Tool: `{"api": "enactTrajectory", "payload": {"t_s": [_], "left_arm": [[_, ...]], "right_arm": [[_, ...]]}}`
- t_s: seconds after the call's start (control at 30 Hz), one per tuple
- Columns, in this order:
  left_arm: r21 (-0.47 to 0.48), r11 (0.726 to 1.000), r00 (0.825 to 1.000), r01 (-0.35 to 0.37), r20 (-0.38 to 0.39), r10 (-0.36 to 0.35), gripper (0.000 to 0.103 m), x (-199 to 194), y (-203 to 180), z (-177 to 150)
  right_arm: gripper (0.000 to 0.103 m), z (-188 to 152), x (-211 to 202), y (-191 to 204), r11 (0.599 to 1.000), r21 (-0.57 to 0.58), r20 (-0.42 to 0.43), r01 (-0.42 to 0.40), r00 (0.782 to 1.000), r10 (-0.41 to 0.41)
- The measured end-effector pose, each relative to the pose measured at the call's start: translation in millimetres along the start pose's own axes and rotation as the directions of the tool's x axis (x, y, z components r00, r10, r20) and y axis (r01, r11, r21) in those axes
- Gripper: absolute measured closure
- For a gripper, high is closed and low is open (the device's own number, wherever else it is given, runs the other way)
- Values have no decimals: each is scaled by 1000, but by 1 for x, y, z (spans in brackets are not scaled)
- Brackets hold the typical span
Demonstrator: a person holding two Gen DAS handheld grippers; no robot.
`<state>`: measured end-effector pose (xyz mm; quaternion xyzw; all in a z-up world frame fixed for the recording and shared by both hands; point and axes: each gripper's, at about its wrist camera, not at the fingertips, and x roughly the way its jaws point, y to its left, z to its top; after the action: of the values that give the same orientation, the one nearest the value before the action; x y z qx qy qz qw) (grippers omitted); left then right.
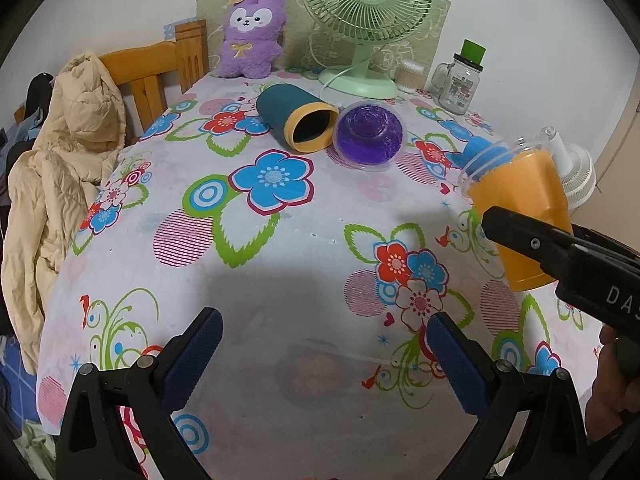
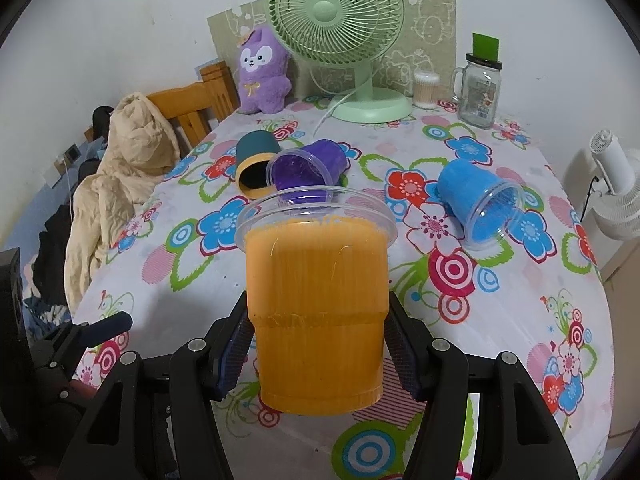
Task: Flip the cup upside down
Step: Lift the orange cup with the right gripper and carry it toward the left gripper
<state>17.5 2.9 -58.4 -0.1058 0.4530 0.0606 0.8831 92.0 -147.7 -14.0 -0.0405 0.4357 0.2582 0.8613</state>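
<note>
Orange cup (image 2: 318,312) sits pinched between the right gripper's (image 2: 318,354) fingers, held above the near part of the floral table (image 2: 460,360), its rim pointing far and upward. Left gripper (image 1: 324,352) hangs spread wide over bare cloth. Farther off lie a purple cup (image 2: 308,170), teal cup (image 2: 254,162) and blue cup (image 2: 478,202) on their sides.

Orange cup (image 2: 316,312), lifted and tilted.

Clear plastic with an orange ribbed lining and a wide clear rim. Clamped at the lower body between the right tongs (image 2: 318,354), held above the flowered counter (image 2: 460,320). Mouth pointing up and away, base toward the camera; leaning sideways in the left wrist view (image 1: 520,216).
</note>
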Motion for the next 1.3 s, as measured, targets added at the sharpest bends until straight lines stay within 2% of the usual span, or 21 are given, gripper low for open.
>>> {"api": "enactTrajectory", "payload": {"t_s": [0.8,1.3], "left_arm": [[16,1000,1000,10,8,-10,0,-16,-13,-27],[22,1000,1000,10,-20,-9,0,-11,-16,-39]], "right_arm": [[38,-35,-15,-7,997,78,-12,11,1000,-10],[38,-52,11,-6,994,87,-65,67,996,-61]]}}
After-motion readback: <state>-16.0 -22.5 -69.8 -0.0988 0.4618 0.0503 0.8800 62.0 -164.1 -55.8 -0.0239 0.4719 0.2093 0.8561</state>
